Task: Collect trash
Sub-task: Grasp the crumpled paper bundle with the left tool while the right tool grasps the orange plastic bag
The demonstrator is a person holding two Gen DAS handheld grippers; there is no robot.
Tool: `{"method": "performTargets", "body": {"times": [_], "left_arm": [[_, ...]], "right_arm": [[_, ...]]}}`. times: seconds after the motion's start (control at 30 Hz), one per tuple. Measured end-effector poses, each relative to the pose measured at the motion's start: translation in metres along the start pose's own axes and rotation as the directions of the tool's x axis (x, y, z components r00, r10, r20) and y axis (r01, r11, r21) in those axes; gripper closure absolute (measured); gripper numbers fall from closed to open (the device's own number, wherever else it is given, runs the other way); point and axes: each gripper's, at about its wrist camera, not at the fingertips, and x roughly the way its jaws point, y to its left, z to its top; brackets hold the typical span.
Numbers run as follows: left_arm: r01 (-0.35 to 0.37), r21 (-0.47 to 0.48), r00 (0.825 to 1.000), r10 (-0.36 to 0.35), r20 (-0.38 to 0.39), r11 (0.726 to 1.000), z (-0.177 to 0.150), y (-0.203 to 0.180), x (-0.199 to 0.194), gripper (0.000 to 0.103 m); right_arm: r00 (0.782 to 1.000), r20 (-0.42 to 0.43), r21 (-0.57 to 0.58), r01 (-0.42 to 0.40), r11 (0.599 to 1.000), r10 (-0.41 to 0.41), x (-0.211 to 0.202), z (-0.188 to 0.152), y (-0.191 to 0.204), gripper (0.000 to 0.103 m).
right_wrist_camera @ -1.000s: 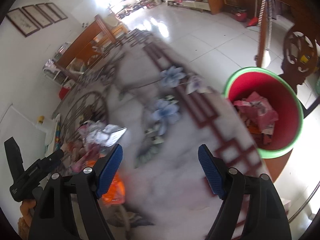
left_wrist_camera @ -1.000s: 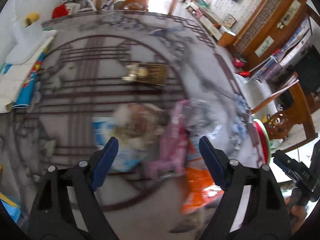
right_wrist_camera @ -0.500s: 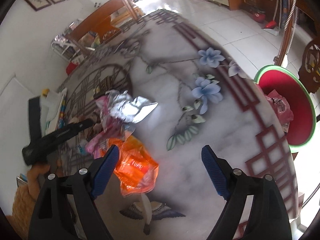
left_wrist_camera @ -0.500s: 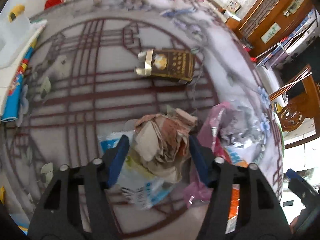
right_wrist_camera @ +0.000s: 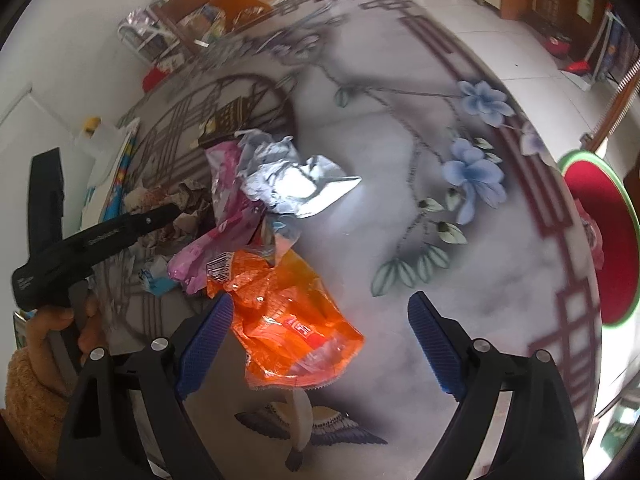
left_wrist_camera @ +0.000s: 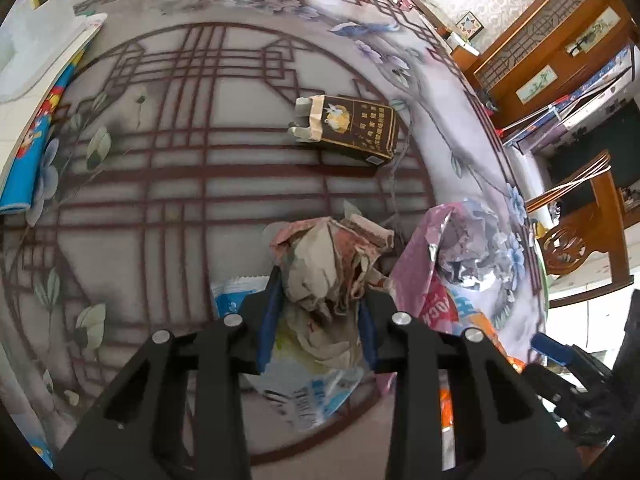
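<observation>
Barcode [right_wrist_camera: 219, 270] legible on orange wrapper [right_wrist_camera: 288, 320]; lettering blurred.

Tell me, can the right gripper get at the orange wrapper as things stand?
Probably yes. The right gripper is open, and the orange wrapper lies uncovered on the table, already partly between its fingers.

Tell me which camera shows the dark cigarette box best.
The left wrist view: the dark cigarette box lies in full sight on the table, its flap open. The right wrist view shows only a blurred part of it behind the crumpled wrappers.
</observation>
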Motion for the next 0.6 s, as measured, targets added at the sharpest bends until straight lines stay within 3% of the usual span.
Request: {"method": "performTargets", "body": {"times": [0.27,0.6], "left_arm": [[0.034,-0.047,0.999,-0.032,0.042,0.998,-0.001,0.011,-0.024,0.070],[0.020,-0.049,0.999,-0.017,0.044,0.999,0.001,0.012,-0.021,0.070]], "right_arm": [[0.998,-0.062,-0.090,-0.003,0.996,-0.002,0.023,0.008,0.022,0.012],[0.993,-0.121,-0.120,-0.002,0.993,-0.013,0.043,0.004,0.033,0.012]]}}
